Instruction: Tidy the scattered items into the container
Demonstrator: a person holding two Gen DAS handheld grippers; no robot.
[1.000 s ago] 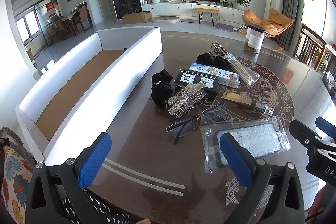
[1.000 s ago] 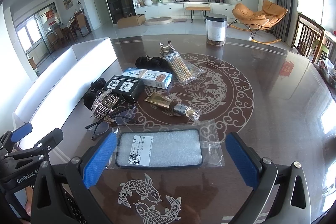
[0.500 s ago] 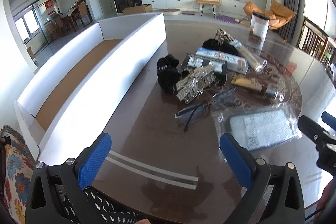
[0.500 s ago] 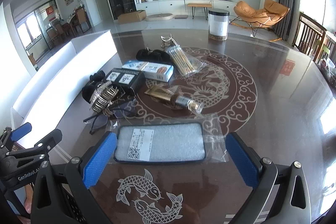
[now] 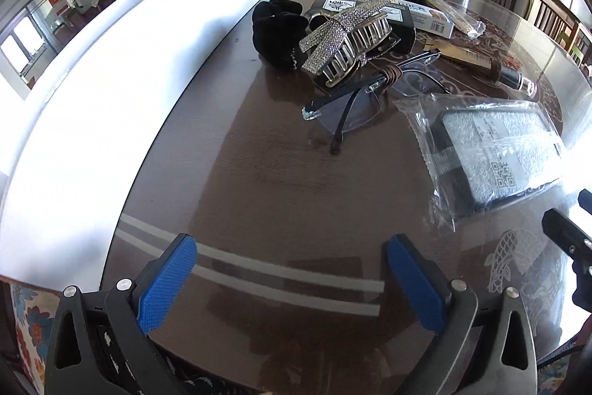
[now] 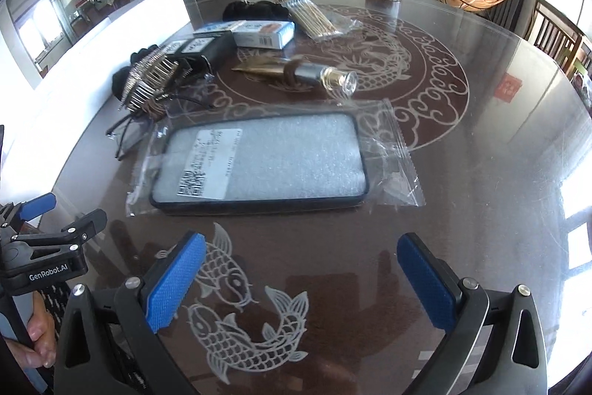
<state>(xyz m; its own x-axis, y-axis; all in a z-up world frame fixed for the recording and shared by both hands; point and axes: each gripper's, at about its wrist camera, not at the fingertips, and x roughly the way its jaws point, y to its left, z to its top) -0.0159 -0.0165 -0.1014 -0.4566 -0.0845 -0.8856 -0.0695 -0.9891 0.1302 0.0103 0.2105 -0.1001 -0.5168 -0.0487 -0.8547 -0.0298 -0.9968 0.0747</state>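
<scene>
Both grippers, left gripper (image 5: pixel 290 278) and right gripper (image 6: pixel 301 278), spread apart, empty, above table (image 6: pixel 481 136). Bagged phone case (image 6: pixel 266 160) just ahead of right; glasses (image 5: pixel 355 102), rhinestone hair claw (image 5: pixel 344 39) beyond; white container (image 5: pixel 129 69) along left.

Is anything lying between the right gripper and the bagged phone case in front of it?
Nothing visible does. The right gripper is open, and only bare table with the fish inlay separates it from the bagged phone case. The glasses lie off to the left.

Cluttered glossy table (image 6: pixel 481 136), white container (image 5: pixel 129 69)
</scene>
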